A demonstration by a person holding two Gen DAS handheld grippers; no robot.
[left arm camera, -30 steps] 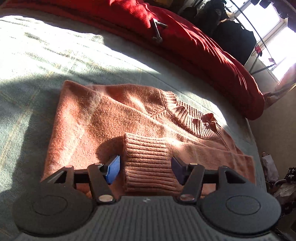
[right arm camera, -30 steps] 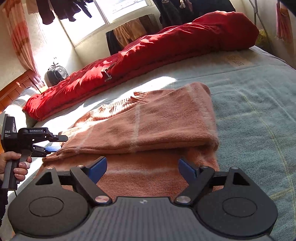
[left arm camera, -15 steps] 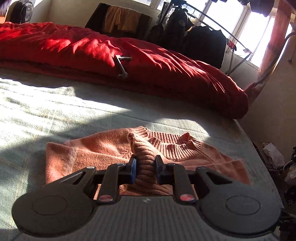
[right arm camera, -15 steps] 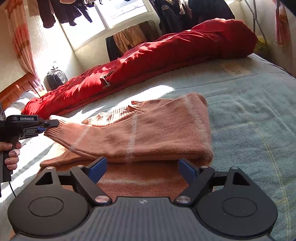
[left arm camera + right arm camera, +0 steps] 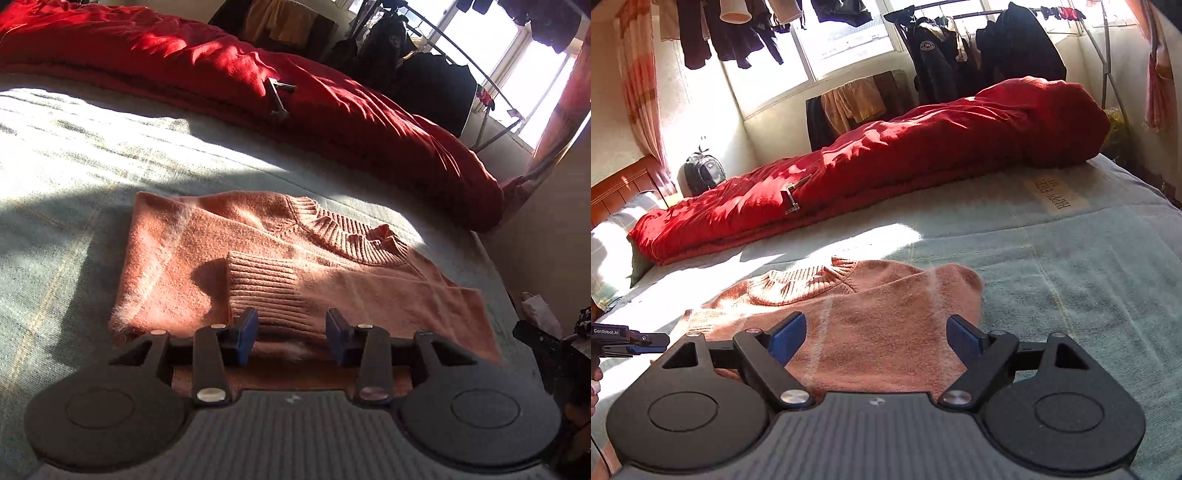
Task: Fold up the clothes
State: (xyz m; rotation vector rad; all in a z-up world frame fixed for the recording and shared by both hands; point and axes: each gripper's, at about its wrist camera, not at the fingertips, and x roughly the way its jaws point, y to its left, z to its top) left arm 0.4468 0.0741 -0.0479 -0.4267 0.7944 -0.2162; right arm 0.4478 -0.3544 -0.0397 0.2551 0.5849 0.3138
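An orange knit sweater (image 5: 207,254) lies partly folded on the pale green bedspread (image 5: 55,177). Its ribbed sleeve cuff (image 5: 262,284) rests flat across the body, below the ribbed collar (image 5: 343,236). My left gripper (image 5: 291,332) hovers at the cuff's near end; its jaws are opening and the blue pads (image 5: 248,334) stand just off the knit. In the right wrist view the sweater (image 5: 886,332) sits under my right gripper (image 5: 875,339), which is wide open and holds nothing. The left gripper (image 5: 631,339) shows at that view's left edge, held by a hand.
A long red duvet (image 5: 886,166) lies rolled along the far side of the bed, with a small metal piece (image 5: 792,199) on it. Beyond it are a clothes rack (image 5: 979,55), a backpack (image 5: 701,175) and a wooden headboard (image 5: 617,188). Bare bedspread (image 5: 1071,295) stretches to the right.
Half a second ago my left gripper was shut on the lifted cuff; now the cuff lies flat on the sweater and the jaws have parted. Both grippers have drawn back and risen a little.
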